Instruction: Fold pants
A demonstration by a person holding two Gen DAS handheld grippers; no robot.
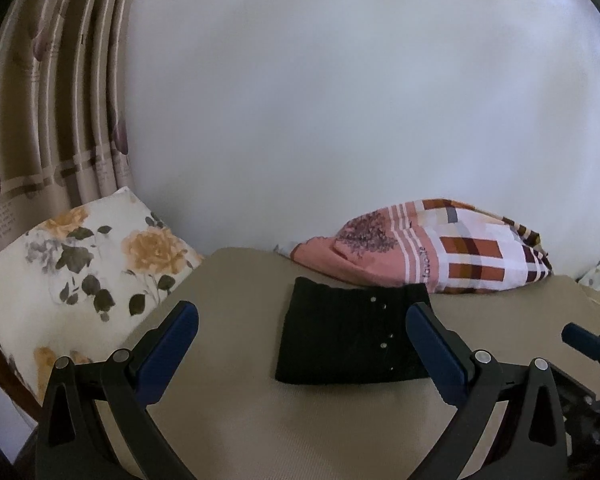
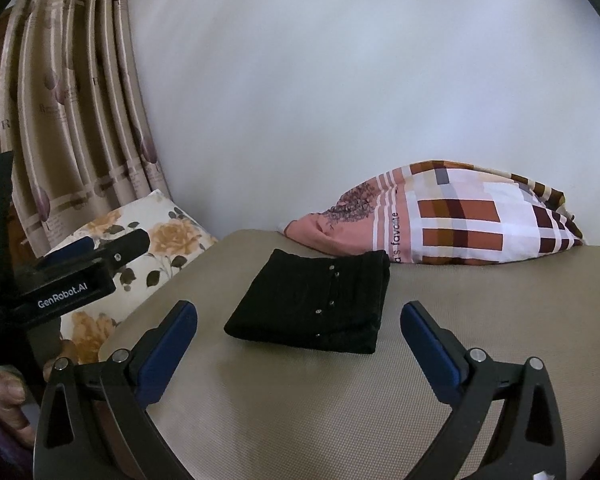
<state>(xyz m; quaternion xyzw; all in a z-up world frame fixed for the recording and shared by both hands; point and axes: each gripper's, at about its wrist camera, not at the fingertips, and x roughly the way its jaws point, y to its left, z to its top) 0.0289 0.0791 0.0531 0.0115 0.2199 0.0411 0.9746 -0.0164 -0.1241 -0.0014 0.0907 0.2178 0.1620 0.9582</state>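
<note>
The black pants (image 1: 340, 340) lie folded into a compact rectangle with a row of small metal studs, flat on the beige mat (image 1: 300, 420). My left gripper (image 1: 300, 316) hovers just in front of them, open, nothing between its blue pads. In the right wrist view the same folded pants (image 2: 312, 300) sit ahead of my right gripper (image 2: 298, 310), which is also open and empty. Neither gripper touches the cloth. The left gripper (image 2: 100, 250) shows side-on at the left of that view; the right gripper's blue tip (image 1: 580, 336) shows at the right edge of the left wrist view.
A floral pillow (image 1: 80, 280) leans at the left of the mat, before a striped curtain (image 1: 52, 100). A pink and plaid pillow (image 1: 440, 252) lies just behind the pants against the white wall (image 1: 340, 100). A person's hand (image 2: 8, 400) shows at the lower left.
</note>
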